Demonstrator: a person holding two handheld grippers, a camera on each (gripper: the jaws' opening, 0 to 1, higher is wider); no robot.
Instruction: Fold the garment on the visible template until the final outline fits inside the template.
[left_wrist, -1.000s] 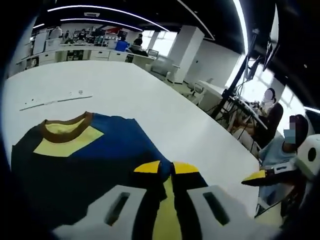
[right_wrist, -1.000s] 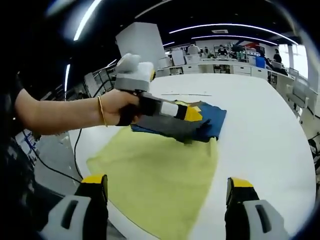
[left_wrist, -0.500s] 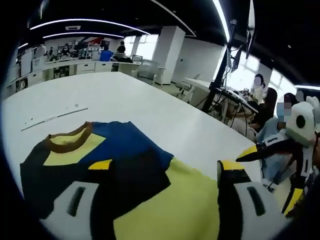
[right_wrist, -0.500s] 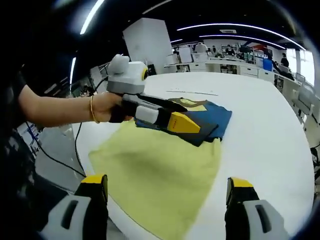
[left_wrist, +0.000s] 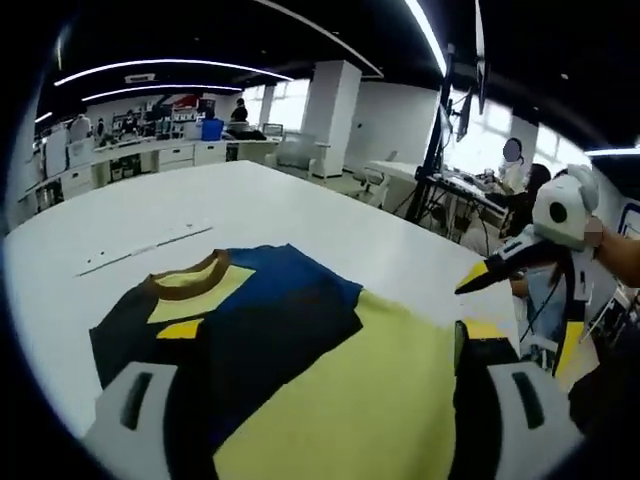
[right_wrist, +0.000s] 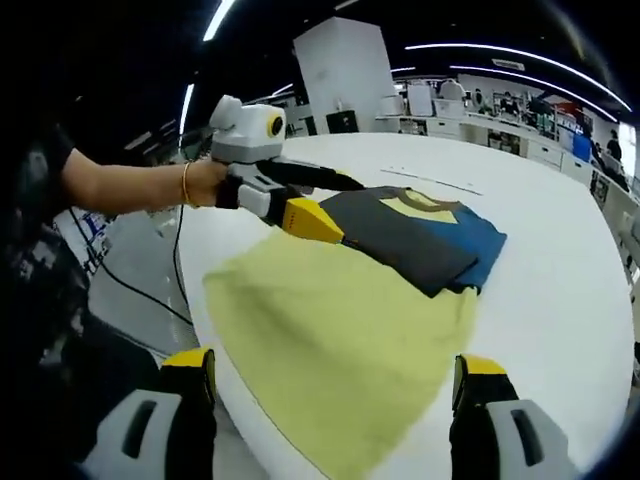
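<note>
With both tongs gaping and empty, the left tongs (right_wrist: 312, 220) just above the folded navy-and-blue cotton shirt (right_wrist: 420, 235) at the far end of the yellow cloth template (right_wrist: 330, 340), a careless regrasp risked dragging the shirt's edge off the template

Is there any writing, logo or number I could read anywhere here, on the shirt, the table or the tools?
None can be read.
Shirt: colour blocks, no print or label visible.
Yellow cloth: plain.
Table: a thin strip with small marks, too small to read.
Left hand-held gripper and right hand-held gripper: no legible markings.
Background office: any signs are too blurred to read.
</note>
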